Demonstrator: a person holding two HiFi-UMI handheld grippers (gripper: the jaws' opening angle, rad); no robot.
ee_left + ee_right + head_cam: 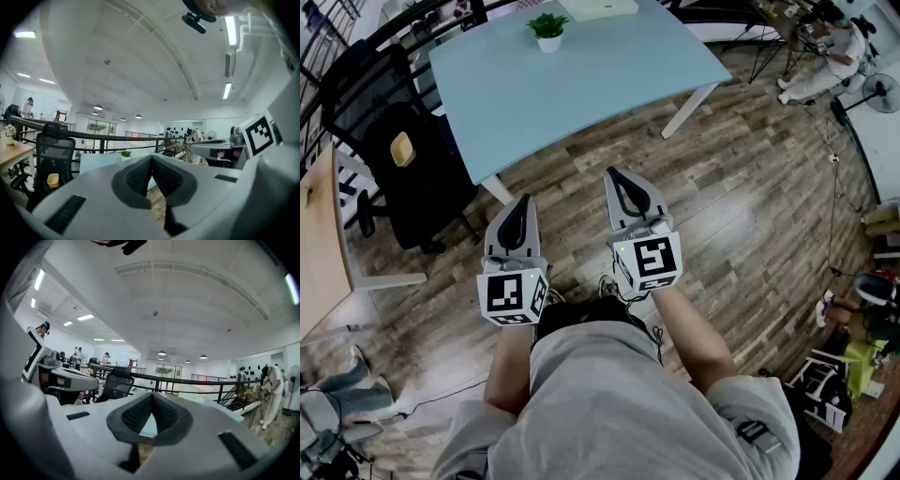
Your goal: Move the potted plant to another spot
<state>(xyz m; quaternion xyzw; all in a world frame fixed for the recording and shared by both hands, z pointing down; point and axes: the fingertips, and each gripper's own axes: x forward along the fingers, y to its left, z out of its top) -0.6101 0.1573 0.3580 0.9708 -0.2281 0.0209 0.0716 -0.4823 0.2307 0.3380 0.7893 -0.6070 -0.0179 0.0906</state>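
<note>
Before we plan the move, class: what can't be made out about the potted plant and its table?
- The potted plant, head view: too far and small for leaf or pot detail.
- Left gripper view: a tiny speck past the left hand-held gripper.
- Right gripper view: the plant does not show.
- White flat thing on the table: cut off by the head view's top edge.

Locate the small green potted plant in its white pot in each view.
Head view: the green potted plant stands top centre, on the pale blue table.
Left gripper view: tiny, left of centre, on that table.
Right gripper view: not visible.
Shared landmark: the table.
</note>
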